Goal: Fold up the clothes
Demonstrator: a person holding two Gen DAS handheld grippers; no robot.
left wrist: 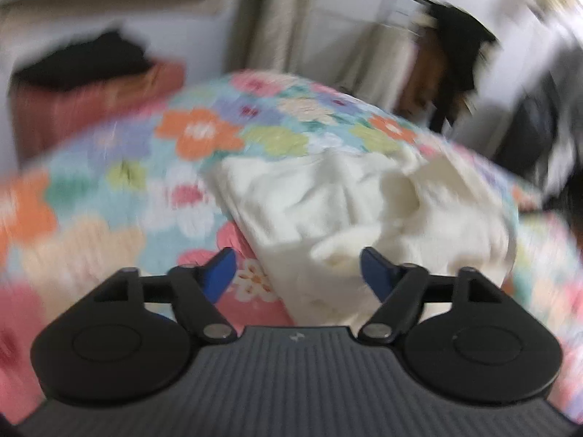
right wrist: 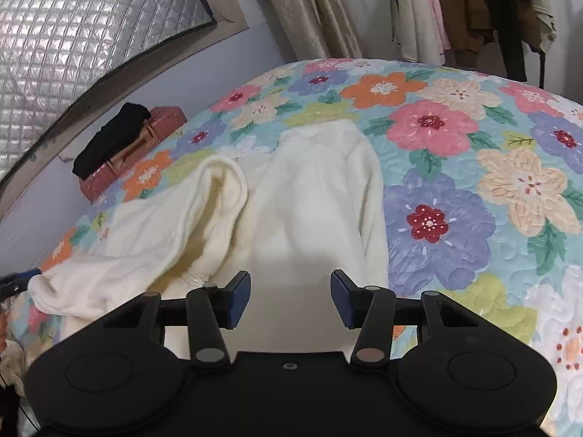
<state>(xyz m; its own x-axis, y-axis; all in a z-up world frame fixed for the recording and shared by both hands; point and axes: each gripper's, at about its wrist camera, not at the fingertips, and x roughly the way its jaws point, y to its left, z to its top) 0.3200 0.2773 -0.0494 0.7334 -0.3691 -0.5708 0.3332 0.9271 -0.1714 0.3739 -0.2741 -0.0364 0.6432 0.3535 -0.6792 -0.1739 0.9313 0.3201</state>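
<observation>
A cream-white fleecy garment [right wrist: 313, 196] lies partly folded on the flowered quilt [right wrist: 455, 167]. One flap or sleeve [right wrist: 204, 196] is raised in a hump at its left. My right gripper [right wrist: 290, 296] is open and empty, just above the garment's near edge. In the blurred left wrist view the same garment [left wrist: 346, 204] lies crumpled on the quilt [left wrist: 120, 189]. My left gripper [left wrist: 298, 269] is open and empty, with a fold of the cloth close to its right finger [left wrist: 375, 273].
A reddish-brown box [right wrist: 145, 142] with a black cloth [right wrist: 109, 138] on it lies at the quilt's far left, next to a silver quilted panel [right wrist: 83, 32]. Curtains and hanging clothes [right wrist: 455, 11] stand behind the bed. The box also shows in the left wrist view [left wrist: 91, 105].
</observation>
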